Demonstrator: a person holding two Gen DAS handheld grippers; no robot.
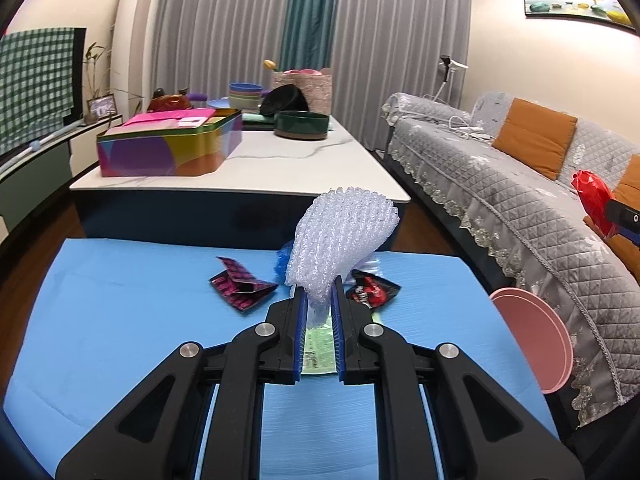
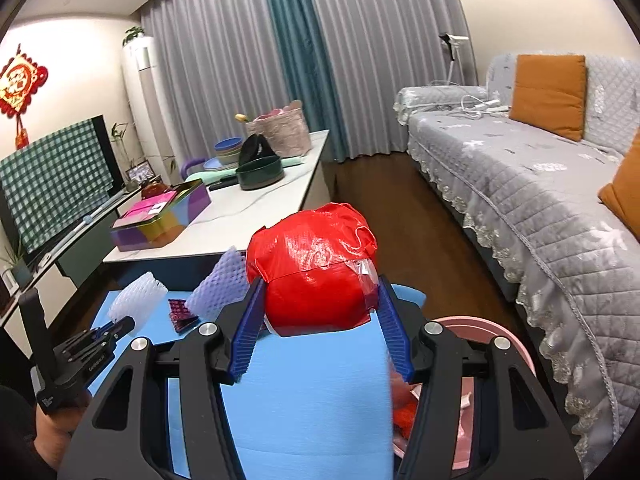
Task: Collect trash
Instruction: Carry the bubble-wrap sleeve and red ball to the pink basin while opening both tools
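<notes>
My left gripper is shut on a white foam net sleeve and holds it upright above the blue table. It also shows in the right wrist view. My right gripper is shut on a crumpled red plastic ball, held above the table's right edge near the pink bin. The ball shows at the right edge of the left wrist view. On the table lie a pink-black wrapper, a red-black wrapper and a green slip.
A second, purple foam net stands on the blue table. The pink bin holds red scraps. A white coffee table beyond carries a colourful tin and bowls. A grey sofa runs along the right.
</notes>
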